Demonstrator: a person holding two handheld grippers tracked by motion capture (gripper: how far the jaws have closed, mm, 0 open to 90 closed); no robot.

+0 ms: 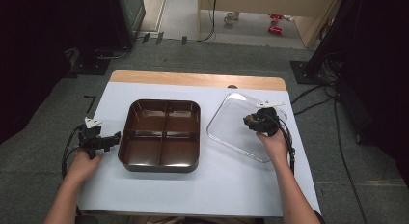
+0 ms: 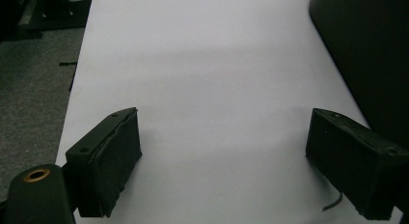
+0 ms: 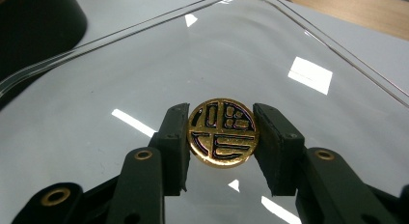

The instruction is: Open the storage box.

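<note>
Overhead, a clear lid (image 1: pixel 243 130) lies right of the brown four-compartment tray (image 1: pixel 163 134) under the right gripper (image 1: pixel 255 121); the left gripper (image 2: pixel 222 161) gapes empty over white paper (image 2: pixel 212 64); the right's jaws clamp the lid's gold knob (image 3: pixel 223 133).

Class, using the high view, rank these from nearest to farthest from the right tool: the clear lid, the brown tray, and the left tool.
1. Clear lid: directly under the right tool, which grips its gold knob.
2. Brown tray: table centre, to the lid's left.
3. Left tool: beyond the tray's left edge, open.
</note>
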